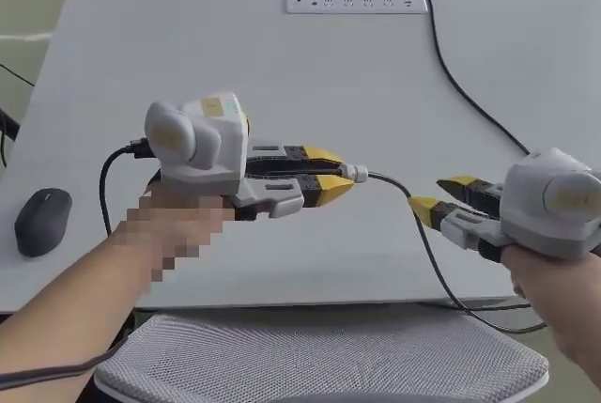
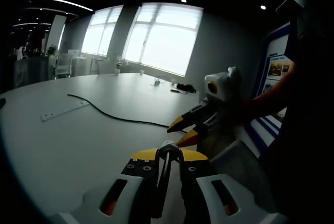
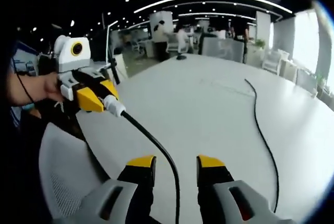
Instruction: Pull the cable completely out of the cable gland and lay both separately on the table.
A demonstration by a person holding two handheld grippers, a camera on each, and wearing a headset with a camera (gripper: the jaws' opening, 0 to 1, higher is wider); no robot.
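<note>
Hovering over the near edge of the desk [image 1: 235, 65], the left tool [image 1: 340, 178] sits at about 9 o'clock in the head view. Its jaws are pressed together on the white gland [image 1: 356, 174], which pokes out of the tips toward 3 o'clock. The gland is up in the air, not on the desk. The black cable [image 1: 390, 183] is seated in the gland and not pulled out. It runs toward 3 o'clock, dips between the jaws of the right tool [image 1: 428, 193] at 4 o'clock, then drops past the desk edge at 5 o'clock, in front of a mesh chair [image 1: 319, 356].

The right tool's jaws are spread, yellow tips apart, with the cable passing between them. I can't tell whether the cable touches a jaw, as the fisheye warps that spot.

In the right gripper view the left tool is at 10 o'clock with the gland at its tip, and the cable curves down to 6 o'clock. In the left gripper view the gland is clamped at 6 o'clock, with the right tool just beyond it.

On the desk are a white power strip [image 1: 355, 3] at 12 o'clock, a loose black cord [image 1: 451, 74] from 12 to 3 o'clock, and a dark mouse [image 1: 42, 220] at 9 o'clock.
</note>
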